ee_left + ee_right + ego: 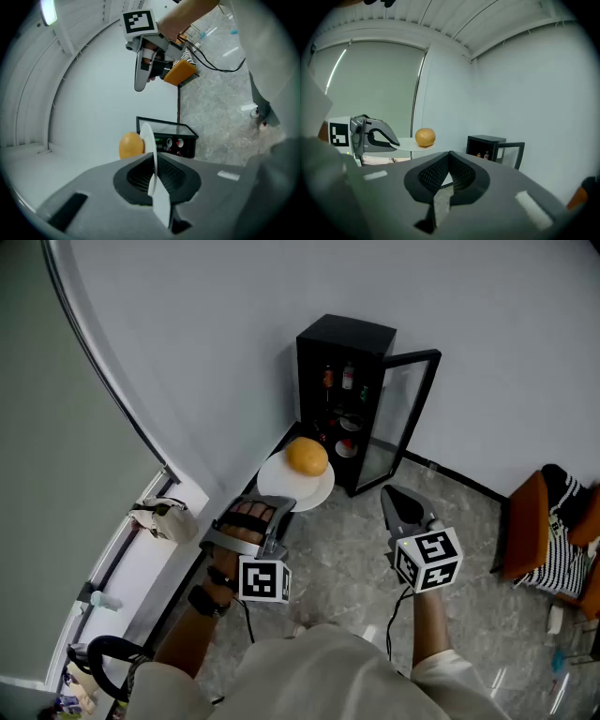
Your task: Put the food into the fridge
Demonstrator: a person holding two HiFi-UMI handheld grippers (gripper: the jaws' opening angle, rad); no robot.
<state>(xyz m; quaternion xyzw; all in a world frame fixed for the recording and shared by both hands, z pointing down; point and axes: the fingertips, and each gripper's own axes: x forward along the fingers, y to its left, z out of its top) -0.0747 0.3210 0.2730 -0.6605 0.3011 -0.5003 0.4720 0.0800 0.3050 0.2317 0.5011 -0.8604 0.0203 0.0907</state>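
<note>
My left gripper (278,509) is shut on the near rim of a white plate (317,489) that carries an orange (307,457). The left gripper view shows the plate (149,140) edge-on between the jaws, with the orange (130,145) on its left side. Just beyond the plate a small black fridge (342,352) stands on the floor against the wall, its glass door (405,418) swung open to the right. Bottles and small dishes sit on its shelves. My right gripper (403,505) hovers to the right of the plate, jaws together with nothing between them; in its own view the right gripper (449,157) is shut.
An orange chair (527,521) with a striped cloth stands at the right. A white windowsill (141,559) with a small bag (161,518) runs along the left. The floor is grey marbled tile (347,568). A white wall rises behind the fridge.
</note>
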